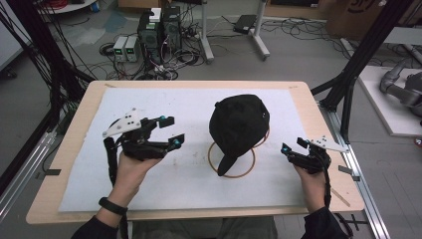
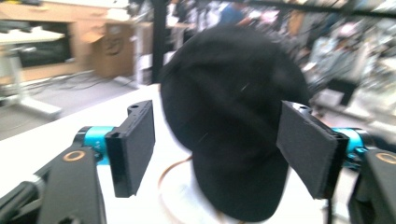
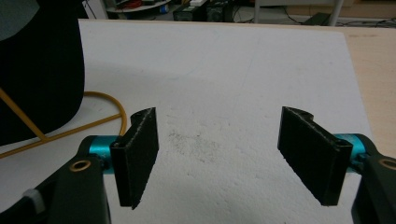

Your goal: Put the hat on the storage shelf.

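High view — white mat (image 1: 149, 194) on wooden table (image 1: 318, 129), cables beyond; both tongs (image 1: 170, 131) (image 1: 287, 149) gape empty.

The black cap (image 1: 239, 127) on its wire stand (image 1: 232, 162) is standing as the one obstacle in the middle of the white mat (image 1: 149, 184), sitting between the left gripper (image 1: 171, 132) and the right gripper (image 1: 288, 149), well apart from each. Bare mat is lying open all around it, toward the far edge, the near edge and both sides. Both grippers' jaws are gaping wide with nothing between them.
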The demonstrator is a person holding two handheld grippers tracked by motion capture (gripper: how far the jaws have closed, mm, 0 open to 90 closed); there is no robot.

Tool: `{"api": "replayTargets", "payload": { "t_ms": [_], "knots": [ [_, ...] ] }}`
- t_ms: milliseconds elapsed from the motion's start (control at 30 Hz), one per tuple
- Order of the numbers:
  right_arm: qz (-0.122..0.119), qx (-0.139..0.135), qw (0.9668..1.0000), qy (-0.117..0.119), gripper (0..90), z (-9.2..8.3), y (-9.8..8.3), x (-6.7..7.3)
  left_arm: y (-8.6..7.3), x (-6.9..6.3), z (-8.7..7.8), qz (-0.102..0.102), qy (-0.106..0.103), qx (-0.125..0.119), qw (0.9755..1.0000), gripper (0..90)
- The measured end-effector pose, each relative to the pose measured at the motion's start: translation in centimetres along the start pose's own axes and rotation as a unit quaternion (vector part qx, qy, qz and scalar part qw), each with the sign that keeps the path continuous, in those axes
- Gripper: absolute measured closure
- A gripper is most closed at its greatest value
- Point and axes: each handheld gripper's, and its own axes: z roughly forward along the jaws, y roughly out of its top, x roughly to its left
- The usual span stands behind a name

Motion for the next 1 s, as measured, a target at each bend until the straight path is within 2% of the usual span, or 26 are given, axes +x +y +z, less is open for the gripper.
{"api": "replayTargets", "payload": {
  "t_ms": [100,167,267,367,500,600,667,733,800,933,1000],
  "knots": [
    [-0.001,0.001,1.0000,0.001,28.7,0.1,0.0,0.0,-1.1,1.1,-1.6,0.014,0.029,0.012,0.9994,24.7],
    [-0.003,0.000,1.0000,0.001,28.7,0.1,0.0,0.0,-1.9,1.9,-2.5,0.020,0.056,0.023,0.9980,22.5],
    [-0.001,0.003,1.0000,0.002,28.7,0.1,0.0,0.0,-3.1,3.0,-3.7,0.014,0.083,0.033,0.9959,22.5],
    [-0.002,0.002,1.0000,0.000,28.7,0.2,0.0,-0.1,-4.3,4.0,-4.9,0.026,0.123,0.050,0.9908,22.5],
    [-0.002,0.003,1.0000,-0.001,28.7,0.2,0.0,-0.2,-5.5,5.3,-6.4,0.020,0.161,0.061,0.9848,22.3],
    [-0.002,0.003,1.0000,-0.001,28.7,0.3,0.1,-0.2,-6.4,6.1,-7.4,0.013,0.181,0.067,0.9811,22.2],
    [-0.001,0.004,1.0000,-0.001,28.7,0.4,0.1,-0.2,-7.0,6.5,-8.2,0.009,0.198,0.076,0.9773,22.2],
    [-0.003,0.004,1.0000,-0.001,28.7,0.5,0.1,-0.2,-7.5,6.9,-8.9,0.001,0.206,0.076,0.9756,22.1],
    [-0.003,0.004,1.0000,0.000,28.7,0.7,0.2,0.0,-7.8,7.3,-9.4,-0.004,0.218,0.076,0.9729,22.1],
    [-0.006,0.006,1.0000,0.002,28.7,0.8,0.3,0.1,-8.3,7.8,-9.9,-0.016,0.228,0.076,0.9706,20.3],
    [-0.007,0.007,0.9999,0.002,28.7,0.8,0.2,0.1,-8.4,7.9,-10.0,-0.022,0.228,0.075,0.9706,20.2]
  ]
}}
